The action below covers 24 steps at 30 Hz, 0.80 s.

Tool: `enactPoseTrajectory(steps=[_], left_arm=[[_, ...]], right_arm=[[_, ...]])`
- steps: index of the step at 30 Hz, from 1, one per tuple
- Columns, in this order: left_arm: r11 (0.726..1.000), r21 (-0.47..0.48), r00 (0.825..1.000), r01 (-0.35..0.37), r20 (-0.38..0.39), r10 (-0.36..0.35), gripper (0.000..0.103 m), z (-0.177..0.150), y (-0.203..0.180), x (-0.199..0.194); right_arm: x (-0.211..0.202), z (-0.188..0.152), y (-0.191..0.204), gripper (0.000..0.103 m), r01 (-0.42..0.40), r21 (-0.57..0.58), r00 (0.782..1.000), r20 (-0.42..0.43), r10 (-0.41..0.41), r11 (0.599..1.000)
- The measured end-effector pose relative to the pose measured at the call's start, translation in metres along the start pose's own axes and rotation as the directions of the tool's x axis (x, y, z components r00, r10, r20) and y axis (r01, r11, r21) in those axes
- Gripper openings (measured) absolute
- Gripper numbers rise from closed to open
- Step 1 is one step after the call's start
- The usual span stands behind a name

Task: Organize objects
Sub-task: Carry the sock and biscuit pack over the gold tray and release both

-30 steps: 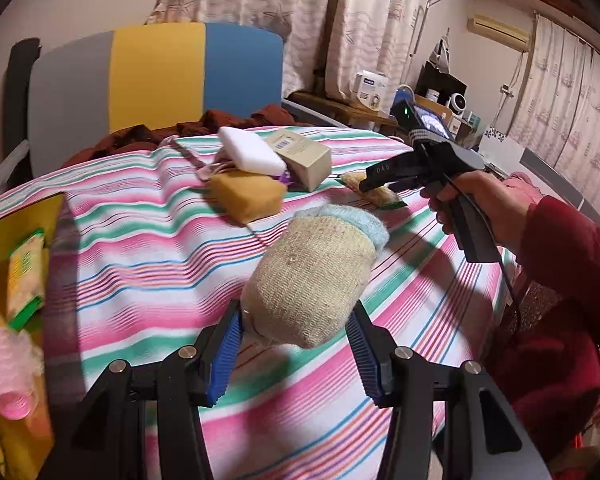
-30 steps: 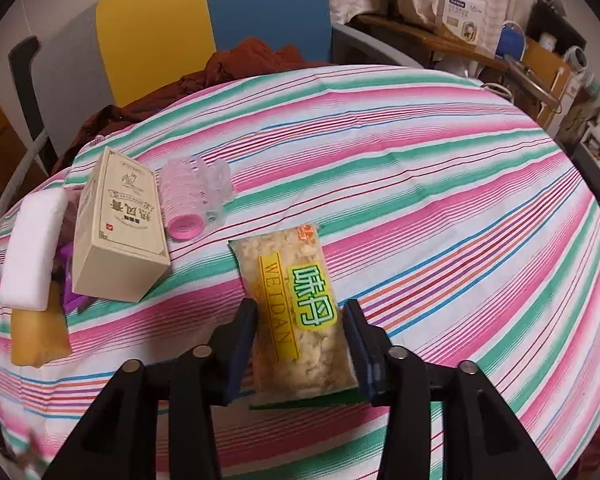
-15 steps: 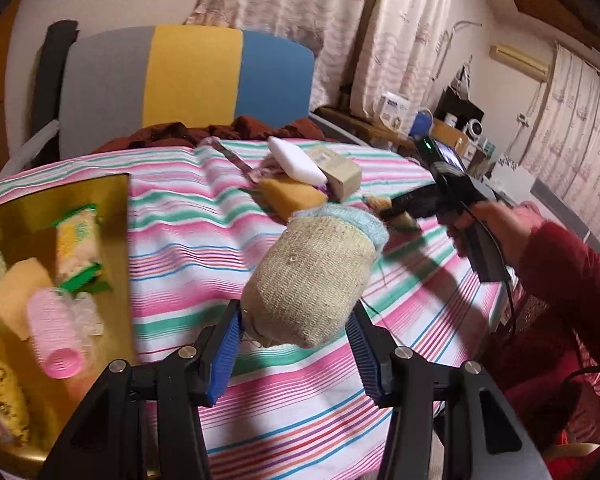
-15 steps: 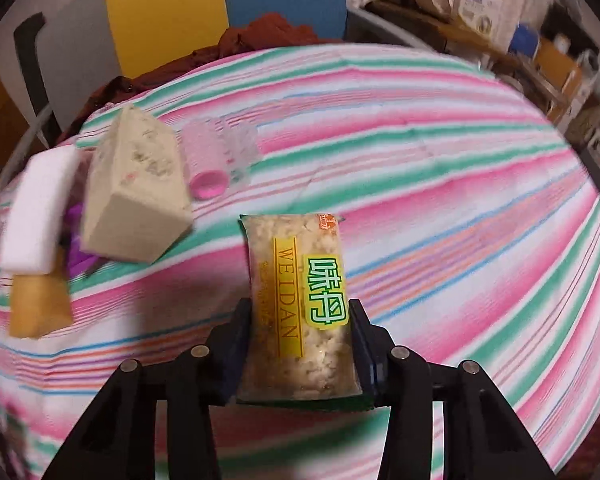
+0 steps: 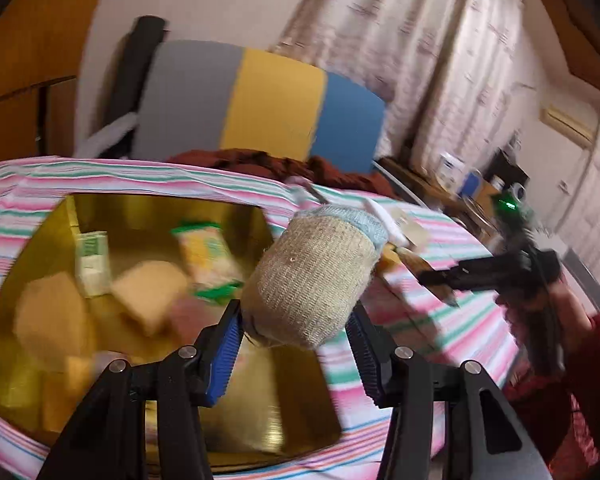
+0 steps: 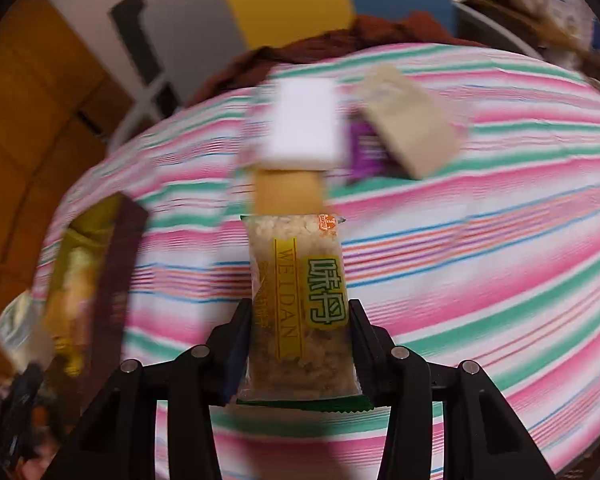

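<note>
Two items in transit, both carried above the striped bench (image 6: 480, 216).
Left gripper (image 5: 296, 344), jaws clamped on rolled sock (image 5: 312, 276), has swung over the gold tray (image 5: 260, 420); right gripper (image 6: 300, 344), clenching snack packet (image 6: 300, 304), has lifted tray-ward, seemingly; blurred.

Between the fingers of the right gripper (image 6: 300, 344), the snack packet (image 6: 300, 304) carries "WEIDAN" in gold capitals down a yellow band. Just right of that band, a green label bears two large Chinese characters, 味丹. Print on the purple packet (image 6: 365, 151) and beige box (image 6: 410, 128), ahead of the claw, is too blurred to read.
</note>
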<state>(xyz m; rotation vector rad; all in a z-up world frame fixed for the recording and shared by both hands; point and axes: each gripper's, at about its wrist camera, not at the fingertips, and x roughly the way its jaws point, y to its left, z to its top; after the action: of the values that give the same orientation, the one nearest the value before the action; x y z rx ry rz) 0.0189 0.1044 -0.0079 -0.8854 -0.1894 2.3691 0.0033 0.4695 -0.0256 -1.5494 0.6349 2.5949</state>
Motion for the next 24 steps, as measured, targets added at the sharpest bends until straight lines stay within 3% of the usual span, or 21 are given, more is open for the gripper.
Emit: enactPoseTrajectory(steps=[6, 11, 19, 23, 24], left_arm=[[0.987, -0.088, 0.991, -0.132, 0.004, 0.133, 0.052, 0.011, 0.051, -0.005], [0.971, -0.122, 0.978, -0.206, -0.037, 0.203, 0.052, 0.007, 0.082, -0.005], [0.959, -0.117, 0.964, -0.259, -0.089, 0.250, 0.052, 0.007, 0.106, 0.007], [0.962, -0.098, 0.963, -0.255, -0.112, 0.244, 0.054, 0.009, 0.107, 0.014], [0.961, -0.094, 0.961, -0.260, -0.122, 0.248, 0.055, 0.009, 0.106, 0.016]], right_arm=[[-0.002, -0.008, 0.093, 0.046, -0.146, -0.091, 0.989, 0.003, 0.147, 0.985], [0.011, -0.008, 0.155, 0.046, -0.195, -0.152, 0.981, -0.017, 0.195, 0.969], [0.042, -0.013, 0.212, 0.047, -0.193, -0.173, 0.981, -0.031, 0.191, 0.966], [0.055, -0.008, 0.224, 0.050, -0.130, -0.181, 0.991, 0.019, 0.136, 0.975], [0.053, -0.008, 0.225, 0.055, -0.129, -0.182, 0.990, 0.028, 0.136, 0.975]])
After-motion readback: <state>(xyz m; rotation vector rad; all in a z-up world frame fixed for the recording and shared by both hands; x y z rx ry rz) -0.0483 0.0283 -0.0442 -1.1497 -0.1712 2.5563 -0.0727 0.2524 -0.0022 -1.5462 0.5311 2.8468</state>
